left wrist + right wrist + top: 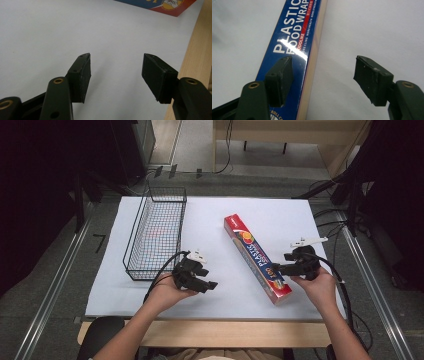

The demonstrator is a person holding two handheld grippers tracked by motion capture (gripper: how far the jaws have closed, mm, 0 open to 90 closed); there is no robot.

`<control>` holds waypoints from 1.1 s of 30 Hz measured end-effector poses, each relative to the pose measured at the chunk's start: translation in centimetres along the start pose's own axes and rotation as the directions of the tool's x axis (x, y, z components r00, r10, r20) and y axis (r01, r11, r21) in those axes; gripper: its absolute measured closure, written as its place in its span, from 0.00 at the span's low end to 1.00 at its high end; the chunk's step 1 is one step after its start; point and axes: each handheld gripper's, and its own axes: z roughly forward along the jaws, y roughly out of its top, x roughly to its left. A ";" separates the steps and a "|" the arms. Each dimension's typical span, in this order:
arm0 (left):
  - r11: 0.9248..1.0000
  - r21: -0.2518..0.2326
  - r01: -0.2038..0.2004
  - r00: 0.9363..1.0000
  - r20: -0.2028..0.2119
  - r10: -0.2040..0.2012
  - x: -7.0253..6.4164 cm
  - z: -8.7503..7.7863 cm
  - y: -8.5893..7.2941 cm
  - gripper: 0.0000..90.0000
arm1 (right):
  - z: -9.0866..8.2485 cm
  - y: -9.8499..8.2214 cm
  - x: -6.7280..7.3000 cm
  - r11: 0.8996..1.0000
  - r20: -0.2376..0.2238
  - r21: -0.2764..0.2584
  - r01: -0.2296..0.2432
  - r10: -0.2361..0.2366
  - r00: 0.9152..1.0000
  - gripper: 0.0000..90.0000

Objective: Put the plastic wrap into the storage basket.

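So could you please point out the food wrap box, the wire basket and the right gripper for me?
Food wrap box [256,258]: high view, middle of its blue top face.
Wire basket [135,234]: high view, left rim.
Right gripper [323,80]: right gripper view, midway between its fingertips.

In the right gripper view, the box [294,37] runs off the top and bottom edges, so both ends are cut off. One jaw stands in front of part of its blue top, and a bright shine blots some of the big white letters. In the left gripper view, just a corner of the box [167,6] peeks in at the top edge. In the high view, the small print on the box [257,258] is too tiny to read. The basket's [156,235] floor may be bare, but the wires make it hard to tell.
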 end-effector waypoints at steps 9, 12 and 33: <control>1.000 -0.007 0.004 1.000 -0.002 -0.004 0.3 -0.4 -0.3 0.45 | 0.1 0.1 0.2 1.000 -0.017 -0.001 -0.015 0.015 1.000 0.37; 1.000 -0.015 0.003 1.000 0.002 -0.003 0.1 -0.7 -0.2 0.48 | 0.1 0.2 0.2 1.000 -0.018 0.001 -0.013 0.013 1.000 0.37; 0.999 -0.030 0.033 0.998 0.053 -0.032 0.3 -0.8 -0.1 0.44 | 0.1 0.3 0.7 1.000 -0.019 0.015 -0.001 0.001 1.000 0.39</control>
